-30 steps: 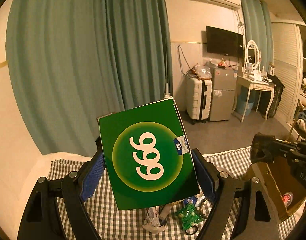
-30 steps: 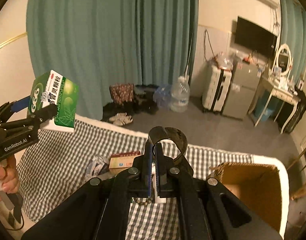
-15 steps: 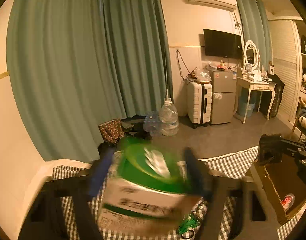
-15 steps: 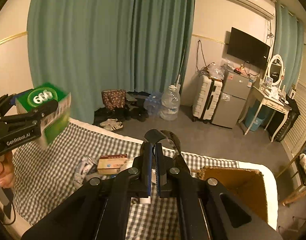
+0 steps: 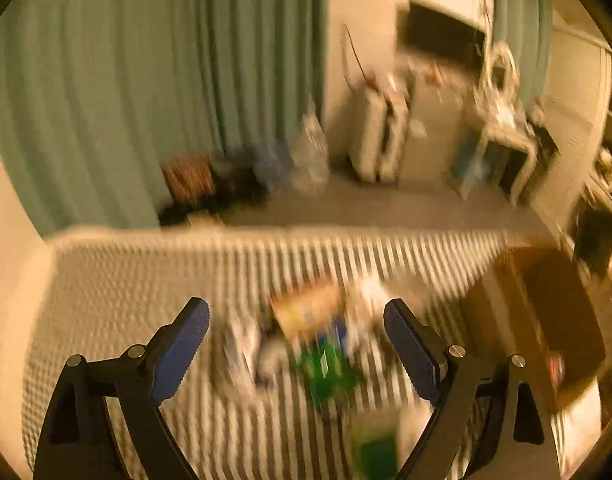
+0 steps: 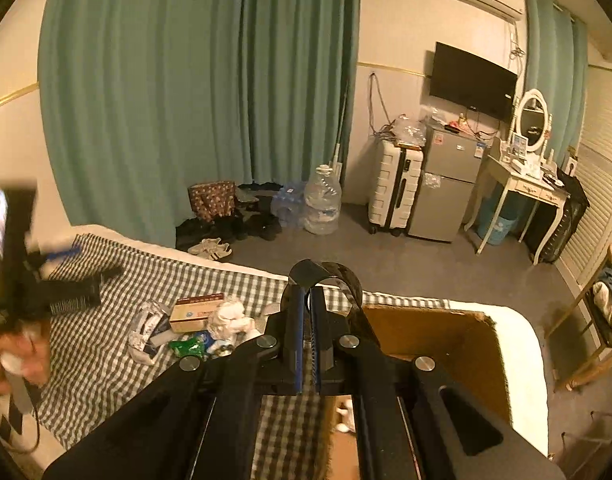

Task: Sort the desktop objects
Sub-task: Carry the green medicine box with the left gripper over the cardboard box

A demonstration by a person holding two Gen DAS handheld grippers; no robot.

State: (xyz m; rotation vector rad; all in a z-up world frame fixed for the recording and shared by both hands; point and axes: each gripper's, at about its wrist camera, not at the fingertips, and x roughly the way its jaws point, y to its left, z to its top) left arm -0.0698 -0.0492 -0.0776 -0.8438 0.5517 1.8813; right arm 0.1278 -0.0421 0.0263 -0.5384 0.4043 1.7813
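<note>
On the checked cloth (image 6: 106, 344) a small heap (image 6: 194, 326) awaits sorting (cardboard box (image 6: 437, 334) nearly bare), left gripper (image 5: 296, 322) spread and empty, right gripper (image 6: 306, 312) pinching a dark ring (image 6: 341, 274).

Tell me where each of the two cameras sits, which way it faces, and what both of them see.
Left wrist: on the left tool, looking down at the checked cloth and clutter; its fingers stand apart with nothing between them; picture blurred.
Right wrist: on the right tool, facing across the cloth toward the curtain; its shut fingers pinch a dark ring; the left tool and a hand show at left.
Shared: cloth, clutter pile, cardboard box, curtain.
</note>
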